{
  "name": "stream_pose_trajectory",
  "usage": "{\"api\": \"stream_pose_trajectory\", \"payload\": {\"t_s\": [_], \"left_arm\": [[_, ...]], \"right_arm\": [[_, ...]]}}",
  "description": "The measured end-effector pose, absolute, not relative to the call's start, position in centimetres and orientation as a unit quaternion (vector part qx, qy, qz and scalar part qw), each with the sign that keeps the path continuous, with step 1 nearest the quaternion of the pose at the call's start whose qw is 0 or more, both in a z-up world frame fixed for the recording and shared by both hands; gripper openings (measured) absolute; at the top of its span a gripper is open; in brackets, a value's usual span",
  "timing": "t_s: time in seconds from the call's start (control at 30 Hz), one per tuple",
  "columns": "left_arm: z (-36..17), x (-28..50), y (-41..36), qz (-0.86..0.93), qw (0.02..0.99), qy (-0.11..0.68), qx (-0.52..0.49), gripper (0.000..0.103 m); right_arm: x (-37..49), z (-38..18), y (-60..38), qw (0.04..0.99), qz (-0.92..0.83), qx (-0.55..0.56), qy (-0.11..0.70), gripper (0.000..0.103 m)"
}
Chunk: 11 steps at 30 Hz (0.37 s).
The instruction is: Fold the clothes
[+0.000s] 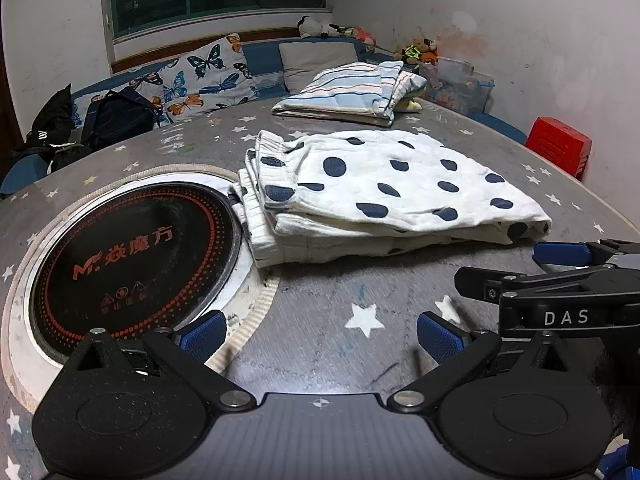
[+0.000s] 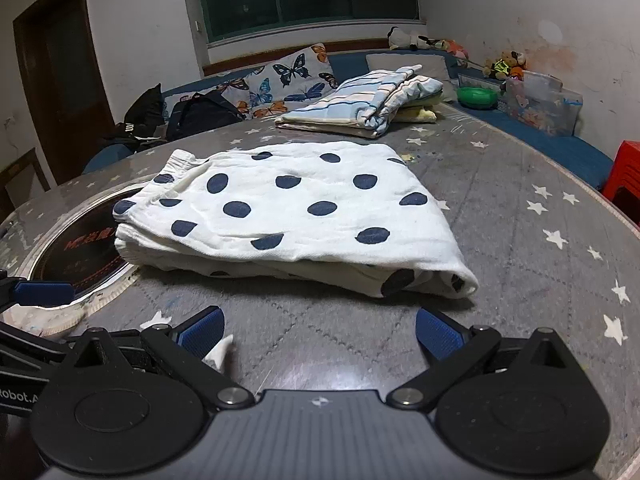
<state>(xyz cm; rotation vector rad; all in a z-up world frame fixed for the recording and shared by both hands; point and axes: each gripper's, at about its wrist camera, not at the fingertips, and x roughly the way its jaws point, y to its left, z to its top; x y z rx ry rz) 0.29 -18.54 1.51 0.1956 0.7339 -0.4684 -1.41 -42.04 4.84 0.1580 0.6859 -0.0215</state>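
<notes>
A white garment with dark blue dots [image 1: 376,192] [image 2: 296,216] lies folded in a flat stack on the grey star-print table [image 1: 360,288] [image 2: 520,240]. Its left end overlaps the rim of the round black cooktop [image 1: 132,256]. My left gripper [image 1: 320,332] is open just short of the garment's near edge, nothing between its blue pads. My right gripper [image 2: 320,330] is also open, low over the table in front of the garment's folded right corner. The right gripper's finger [image 1: 560,254] shows at the right of the left wrist view.
A folded striped cloth stack [image 1: 344,92] [image 2: 360,100] lies at the table's far side. Behind it are butterfly pillows [image 1: 200,76], a dark bag [image 1: 116,116], plush toys, a clear toy bin [image 2: 544,104] and a red stool [image 1: 560,148].
</notes>
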Motion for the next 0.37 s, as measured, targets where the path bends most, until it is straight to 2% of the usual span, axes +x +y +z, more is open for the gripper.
{"api": "stream_pose_trajectory", "payload": {"t_s": [0.37], "left_arm": [[1.77, 1.1, -18.84, -0.223, 0.905, 0.35, 0.099, 0.103]], "right_arm": [[-0.84, 4.83, -42.4, 0.939, -0.011, 0.083, 0.335, 0.103]]}}
